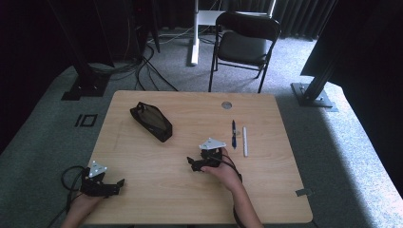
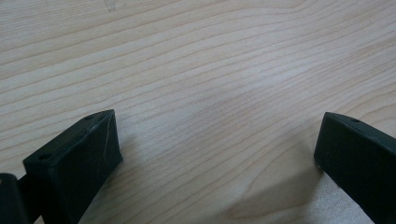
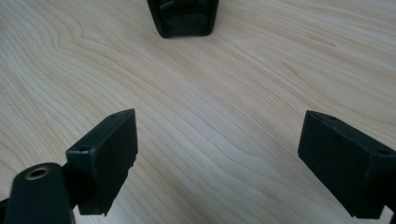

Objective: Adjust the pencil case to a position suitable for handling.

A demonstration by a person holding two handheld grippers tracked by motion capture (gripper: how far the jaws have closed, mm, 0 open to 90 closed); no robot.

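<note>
A black zip pouch [image 1: 151, 121] lies slanted on the left half of the wooden table [image 1: 157, 190]. Its near end [image 3: 183, 18] shows at the top of the right gripper view. A blue pen [image 1: 234, 134] and a white pen [image 1: 245, 140] lie side by side right of centre. My right gripper [image 1: 194, 163] sits low over the table's middle, just left of the pens, its jaws wide apart over bare wood [image 3: 217, 154] and aimed toward the pouch. My left gripper [image 1: 118, 185] rests near the front left edge, open over bare wood [image 2: 217, 154].
A round cable grommet [image 1: 226, 105] is set in the table near its far edge. A black folding chair [image 1: 244, 45] stands behind the table, with cables [image 1: 142, 66] and dark stand legs [image 1: 313, 92] on the grey carpet.
</note>
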